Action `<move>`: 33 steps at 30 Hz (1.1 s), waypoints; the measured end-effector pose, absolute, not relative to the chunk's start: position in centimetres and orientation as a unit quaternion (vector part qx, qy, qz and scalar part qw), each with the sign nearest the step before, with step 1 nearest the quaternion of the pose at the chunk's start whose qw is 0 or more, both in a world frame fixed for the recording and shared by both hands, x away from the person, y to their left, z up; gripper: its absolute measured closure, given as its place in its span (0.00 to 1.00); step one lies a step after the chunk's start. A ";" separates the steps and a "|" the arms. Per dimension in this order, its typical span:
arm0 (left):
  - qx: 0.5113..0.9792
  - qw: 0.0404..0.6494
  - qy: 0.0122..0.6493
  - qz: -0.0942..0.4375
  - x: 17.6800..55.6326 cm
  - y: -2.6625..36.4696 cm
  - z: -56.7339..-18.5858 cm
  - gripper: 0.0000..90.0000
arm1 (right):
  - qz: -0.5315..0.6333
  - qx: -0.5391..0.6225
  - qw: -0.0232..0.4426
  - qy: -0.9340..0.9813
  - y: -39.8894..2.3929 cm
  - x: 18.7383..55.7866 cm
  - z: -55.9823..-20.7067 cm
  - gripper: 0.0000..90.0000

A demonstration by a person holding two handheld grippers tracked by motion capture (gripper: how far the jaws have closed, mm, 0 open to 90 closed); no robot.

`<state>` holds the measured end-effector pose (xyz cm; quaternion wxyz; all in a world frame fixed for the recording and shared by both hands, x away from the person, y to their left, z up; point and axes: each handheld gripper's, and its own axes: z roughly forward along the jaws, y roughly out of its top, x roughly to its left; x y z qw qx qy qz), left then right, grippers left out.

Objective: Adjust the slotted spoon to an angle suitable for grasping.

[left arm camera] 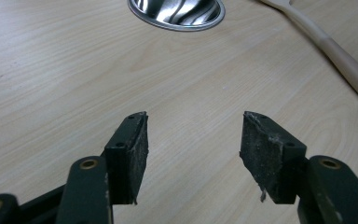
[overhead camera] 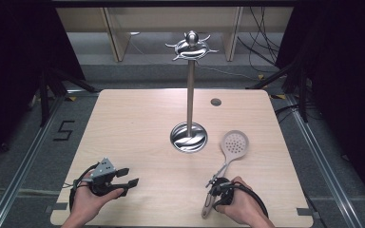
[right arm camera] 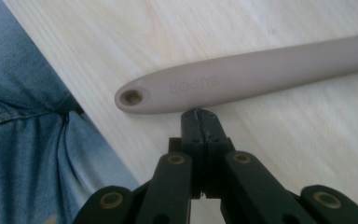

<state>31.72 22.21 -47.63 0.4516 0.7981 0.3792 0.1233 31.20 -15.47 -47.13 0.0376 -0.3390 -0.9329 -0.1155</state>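
High view: the slotted spoon point(overhead camera: 229, 156) lies flat on the bench point(overhead camera: 138, 123), just right of the steel stand point(overhead camera: 189, 137), handle toward the person for easy picking.

Left gripper view: the left gripper point(left arm camera: 193, 135) waits released, holding nothing.

Right gripper view: the right gripper point(right arm camera: 200, 122) is clenched on nothing, tips beside the spoon handle.

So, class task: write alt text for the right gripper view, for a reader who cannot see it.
Shut black tongs point at the end of a beige plastic skimmer handle lying on a light wooden table; its end has a hanging hole. Blue denim shows left.
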 end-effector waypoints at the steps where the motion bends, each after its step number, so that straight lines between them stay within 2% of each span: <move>1: 0.798 0.453 0.377 0.127 31.7 22.3 -47.6 0.45 | -0.119 -0.338 0.037 -0.933 -15.2 31.3 -47.1 1.00; 6: 0.795 0.454 0.382 0.129 31.4 22.7 -47.6 0.45 | -0.125 -0.310 0.023 -0.942 -14.1 32.2 -47.4 0.98; 10: 0.792 0.453 0.387 0.132 31.2 23.1 -47.7 0.45 | -0.126 -0.309 0.017 -0.943 -13.5 32.5 -47.2 0.92; 16: 0.788 0.451 0.398 0.137 30.7 23.6 -47.6 0.45 | -0.147 -0.285 0.004 -0.947 -14.8 32.8 -45.5 0.75; 21: 0.785 0.452 0.401 0.135 30.5 23.8 -47.7 0.45 | -0.148 -0.266 -0.039 -0.952 -17.1 32.9 -43.8 0.56; 26: 0.782 0.453 0.406 0.138 30.2 23.8 -47.7 0.45 | -0.140 -0.255 -0.046 -0.956 -17.5 33.1 -43.5 0.48; 33: 0.786 0.450 0.402 0.135 30.4 23.7 -47.8 0.45 | -0.146 -0.224 -0.045 -0.963 -17.8 32.6 -43.5 0.45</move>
